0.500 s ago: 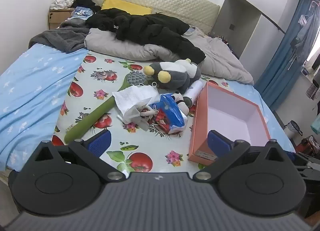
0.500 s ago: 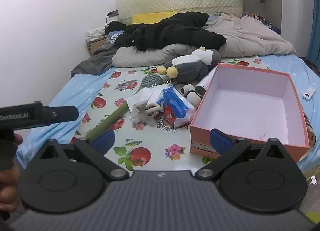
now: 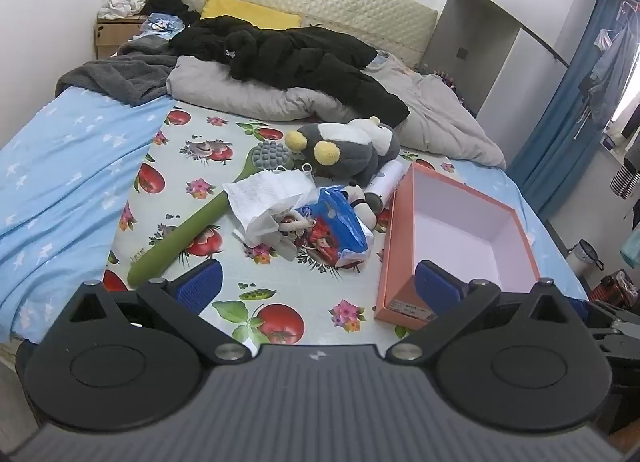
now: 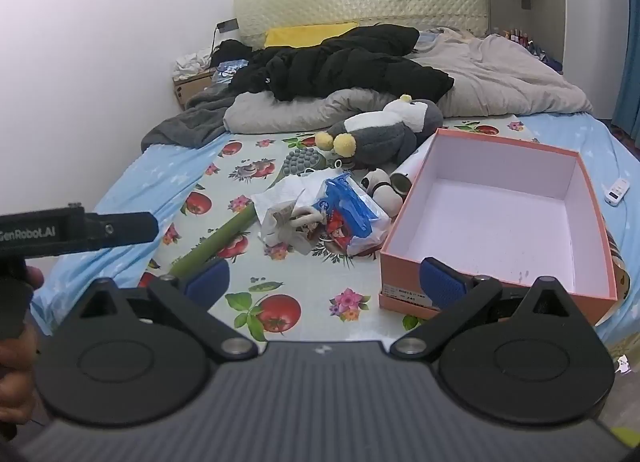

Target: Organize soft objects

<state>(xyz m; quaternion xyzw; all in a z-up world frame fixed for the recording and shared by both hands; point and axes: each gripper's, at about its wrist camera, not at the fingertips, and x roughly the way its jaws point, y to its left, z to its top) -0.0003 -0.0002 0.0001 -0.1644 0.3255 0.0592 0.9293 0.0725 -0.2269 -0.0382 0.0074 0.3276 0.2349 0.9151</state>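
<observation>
On the bed – plush penguin (image 3: pixel 344 149) beside empty box (image 3: pixel 460 229) | soft, light – grab its body | left gripper (image 3: pixel 316 286), right gripper (image 4: pixel 324 282) spread wide, empty

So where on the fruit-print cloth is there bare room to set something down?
Bare cloth lies near the front edge, between the green massager and the orange box, and beyond the massager toward the blue sheet. The box is empty inside. It is crowded where the plastic bags, panda toy and grey plush cluster.
</observation>
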